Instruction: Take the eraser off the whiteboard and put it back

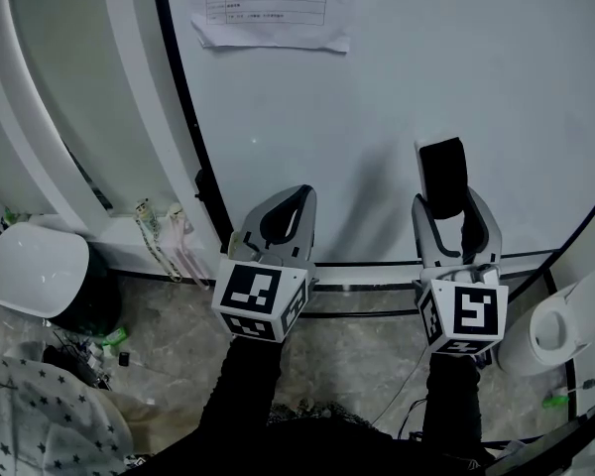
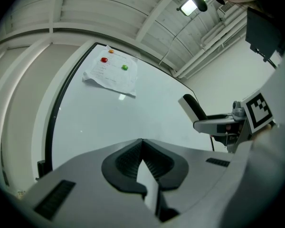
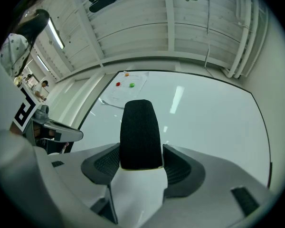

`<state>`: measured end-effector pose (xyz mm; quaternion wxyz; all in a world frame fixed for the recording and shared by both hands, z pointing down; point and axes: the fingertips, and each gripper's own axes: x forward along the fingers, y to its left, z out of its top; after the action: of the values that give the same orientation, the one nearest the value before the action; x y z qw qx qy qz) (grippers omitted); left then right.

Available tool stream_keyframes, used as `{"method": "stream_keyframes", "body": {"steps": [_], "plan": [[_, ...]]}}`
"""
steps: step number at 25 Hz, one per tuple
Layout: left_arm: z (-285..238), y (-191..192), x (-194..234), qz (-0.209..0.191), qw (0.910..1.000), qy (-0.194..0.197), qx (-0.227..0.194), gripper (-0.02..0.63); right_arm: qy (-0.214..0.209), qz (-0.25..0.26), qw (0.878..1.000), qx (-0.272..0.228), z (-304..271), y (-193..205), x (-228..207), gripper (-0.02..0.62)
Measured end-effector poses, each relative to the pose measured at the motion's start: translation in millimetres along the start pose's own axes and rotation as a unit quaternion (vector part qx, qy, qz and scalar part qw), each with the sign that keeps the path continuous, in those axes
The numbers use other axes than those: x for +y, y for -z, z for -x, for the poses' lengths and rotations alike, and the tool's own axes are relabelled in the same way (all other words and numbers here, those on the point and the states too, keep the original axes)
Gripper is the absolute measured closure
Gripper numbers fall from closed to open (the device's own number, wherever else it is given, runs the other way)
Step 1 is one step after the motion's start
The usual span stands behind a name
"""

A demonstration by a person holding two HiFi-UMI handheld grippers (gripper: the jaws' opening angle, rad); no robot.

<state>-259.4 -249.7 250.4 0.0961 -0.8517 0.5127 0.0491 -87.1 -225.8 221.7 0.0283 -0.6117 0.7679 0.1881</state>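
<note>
Whiteboard [image 1: 456, 58] ahead: my right gripper [image 1: 451, 206] clamps the eraser [image 1: 442, 167]. My left gripper [image 1: 296, 196] is closed, empty. Replacing the eraser apparently remains.

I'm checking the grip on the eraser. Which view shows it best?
The right gripper view: the eraser stands large and central, clamped between the jaws of the right tool. The head view shows it smaller, from behind. The left gripper view shows it small, side-on.

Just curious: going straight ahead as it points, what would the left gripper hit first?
Most likely the bare whiteboard; nothing else shows ahead of the left gripper, though the gap is hard to judge.
</note>
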Motion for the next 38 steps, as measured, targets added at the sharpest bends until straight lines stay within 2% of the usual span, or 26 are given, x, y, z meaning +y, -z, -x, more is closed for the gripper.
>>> {"method": "stream_keyframes", "body": {"steps": [9,15,21,28,38], "plan": [[18.8,-3.7,-19.4,0.000,0.9998,-0.021,0.002,0.600,-0.015,-0.004,1.000,0.006,23.2,5.5,-6.7,0.316],[13.5,-6.7,-56.3,0.004,1.0000,-0.007,-0.005,0.600,0.000,0.004,1.000,0.011,49.5,7.9,-38.4,0.315],[-7.8,3.8,-102.0,0.018,0.9994,0.029,0.000,0.600,0.036,0.012,0.999,0.028,77.5,18.7,-83.3,0.316],[-42.8,-1.4,-156.3,0.026,0.9961,0.083,-0.010,0.600,0.091,0.019,0.995,0.039,107.9,23.0,-138.3,0.314],[-117.8,11.6,-219.8,0.041,0.9815,0.186,-0.013,0.600,0.183,0.025,0.980,0.069,117.3,54.7,-211.2,0.315]]}}
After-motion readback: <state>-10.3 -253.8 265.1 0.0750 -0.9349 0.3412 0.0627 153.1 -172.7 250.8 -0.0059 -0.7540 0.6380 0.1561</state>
